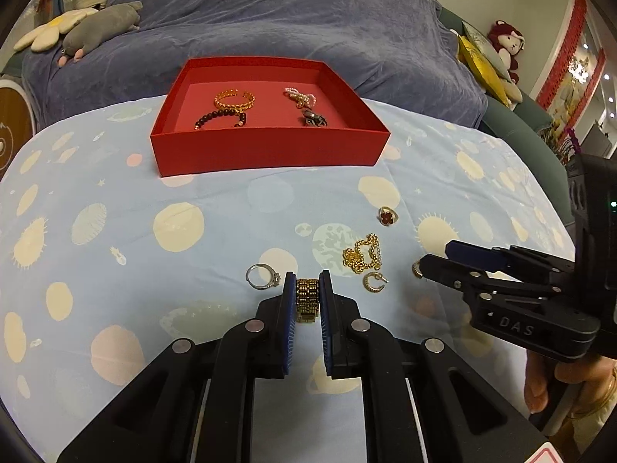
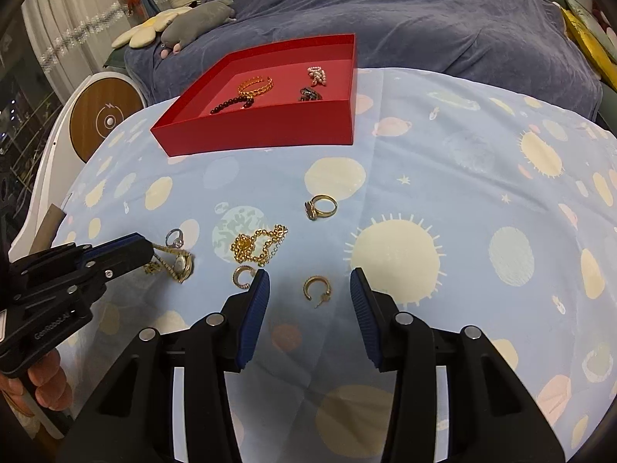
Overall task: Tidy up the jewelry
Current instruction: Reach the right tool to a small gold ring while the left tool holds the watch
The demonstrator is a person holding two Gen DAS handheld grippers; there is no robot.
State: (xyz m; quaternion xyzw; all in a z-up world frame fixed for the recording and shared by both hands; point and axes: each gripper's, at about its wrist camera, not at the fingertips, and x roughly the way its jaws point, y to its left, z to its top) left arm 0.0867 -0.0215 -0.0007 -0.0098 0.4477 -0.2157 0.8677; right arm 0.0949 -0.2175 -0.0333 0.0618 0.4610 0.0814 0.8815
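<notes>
The left gripper [image 1: 304, 297] has its fingers clamped on the band of a gold watch [image 1: 307, 300], and in the right wrist view the watch face [image 2: 180, 264] hangs just below them, close to the cloth. The band is made of small metal links, so it is smooth and bends easily. It could slip out between the blue ribbed pads if the hand swings on its way to the red box [image 1: 270, 146]. The loose end may also catch the silver ring [image 1: 262, 276], which lies just beside it, and drag it along.

The right gripper [image 2: 310, 297] holds its fingers apart, with a gold hoop earring [image 2: 317, 288] lying between them, not yet touched. The earring is thin and has a small pin, so the pads may push it flat into the soft cloth instead of taking it. The second hoop [image 2: 243, 276] and the bead chain [image 2: 260, 247] lie near, and a finger could snag the chain.

The box has stiff card walls. It already holds a gold bangle [image 1: 235, 101], a dark bead bracelet [image 1: 219, 119] and a pearl piece [image 1: 300, 95]. The ring with a red stone [image 1: 386, 216] waits on the bed cover [image 1: 115, 231].
</notes>
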